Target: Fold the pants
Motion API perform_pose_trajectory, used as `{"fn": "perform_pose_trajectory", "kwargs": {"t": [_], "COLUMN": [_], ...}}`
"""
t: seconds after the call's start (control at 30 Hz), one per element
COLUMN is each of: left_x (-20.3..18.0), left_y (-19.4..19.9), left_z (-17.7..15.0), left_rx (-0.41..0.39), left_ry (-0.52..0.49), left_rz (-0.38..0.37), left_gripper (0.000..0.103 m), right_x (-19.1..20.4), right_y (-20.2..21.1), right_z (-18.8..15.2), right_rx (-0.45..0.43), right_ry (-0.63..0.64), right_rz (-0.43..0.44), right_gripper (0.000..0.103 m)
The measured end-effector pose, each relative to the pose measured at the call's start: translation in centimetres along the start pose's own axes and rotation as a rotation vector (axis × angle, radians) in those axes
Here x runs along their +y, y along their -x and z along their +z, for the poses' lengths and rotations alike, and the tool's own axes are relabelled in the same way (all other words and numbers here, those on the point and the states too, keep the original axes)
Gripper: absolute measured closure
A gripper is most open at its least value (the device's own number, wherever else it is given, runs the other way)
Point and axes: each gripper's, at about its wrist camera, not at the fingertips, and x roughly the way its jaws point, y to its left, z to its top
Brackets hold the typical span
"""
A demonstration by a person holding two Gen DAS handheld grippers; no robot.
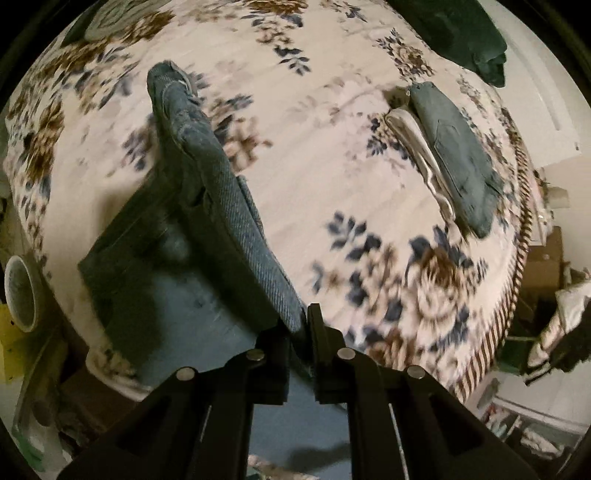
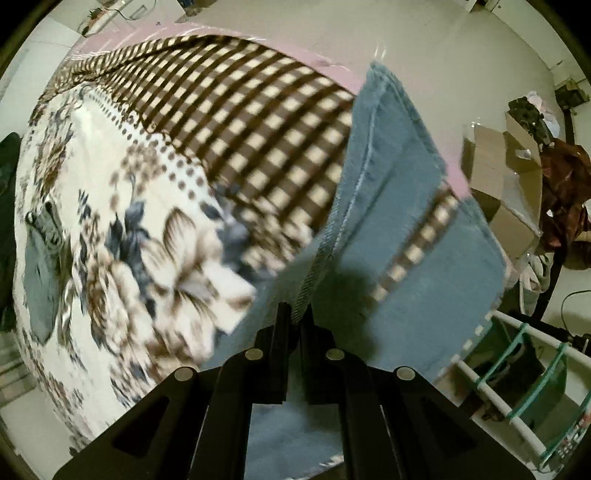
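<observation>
Blue denim pants [image 1: 207, 206] lie over a floral bedspread [image 1: 317, 155]. My left gripper [image 1: 300, 325] is shut on a raised fold of the denim, which runs up and away to the far left. In the right wrist view my right gripper [image 2: 295, 325] is shut on a denim edge [image 2: 317, 273]. The pant legs [image 2: 399, 177] hang over the checked border of the bedspread [image 2: 258, 122] toward the bed's edge. Both views are motion-blurred.
A folded grey-blue garment [image 1: 458, 158] lies on the bedspread at the right, also seen in the right wrist view [image 2: 40, 266]. A dark green garment [image 1: 465, 33] lies at the far edge. Cardboard boxes [image 2: 506, 184] and a white rack [image 2: 517, 391] stand on the floor.
</observation>
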Motion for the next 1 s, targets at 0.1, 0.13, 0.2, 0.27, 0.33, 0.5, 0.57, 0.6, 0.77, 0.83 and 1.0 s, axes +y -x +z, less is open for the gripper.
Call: {"fn": "perform_pose_trajectory", "kwargs": {"t": [0.1, 0.13, 0.2, 0.27, 0.33, 0.5, 0.57, 0.6, 0.77, 0.83, 1.0], "left_x": [3.8, 4.8, 7.1, 9.4, 11.4, 16.0, 17.3, 17.7, 18.6, 18.2, 16.0], "left_y": [0.9, 0.9, 0.5, -0.3, -1.0, -3.4, -4.5, -5.0, -6.8, -6.1, -3.0], "left_z": [-2.6, -3.3, -4.8, -6.2, -7.2, -9.1, -9.6, -9.7, -10.0, -10.1, -11.3], "left_rx": [0.022, 0.028, 0.041, 0.061, 0.073, 0.108, 0.114, 0.117, 0.136, 0.125, 0.034], "left_ry": [0.009, 0.006, -0.001, 0.005, 0.011, 0.041, 0.042, 0.041, -0.016, -0.066, -0.23], "left_rz": [-0.03, -0.034, -0.032, -0.032, -0.021, 0.008, 0.018, 0.016, 0.047, 0.047, 0.093], "left_gripper": [0.097, 0.097, 0.097, 0.097, 0.097, 0.097, 0.097, 0.096, 0.092, 0.092, 0.067], "right_x": [-3.9, -4.8, -7.2, -9.6, -11.3, -14.8, -15.3, -15.7, -15.7, -16.1, -18.9], "right_y": [0.8, 0.8, 0.5, -0.5, -1.7, -5.6, -6.9, -7.5, -9.8, -10.8, -10.6], "right_z": [-3.0, -4.0, -6.1, -8.3, -9.8, -13.0, -13.9, -14.4, -15.1, -15.1, -15.6], "right_rx": [-0.01, -0.011, -0.013, -0.009, -0.005, 0.024, 0.021, 0.016, 0.012, 0.037, 0.037], "right_ry": [0.0, -0.001, -0.004, -0.008, -0.013, -0.038, -0.036, -0.032, -0.011, -0.005, -0.03], "right_rz": [0.0, -0.003, -0.017, -0.041, -0.068, -0.119, -0.136, -0.145, -0.178, -0.176, -0.054], "right_gripper": [0.098, 0.098, 0.098, 0.098, 0.098, 0.098, 0.098, 0.098, 0.096, 0.078, 0.015]}}
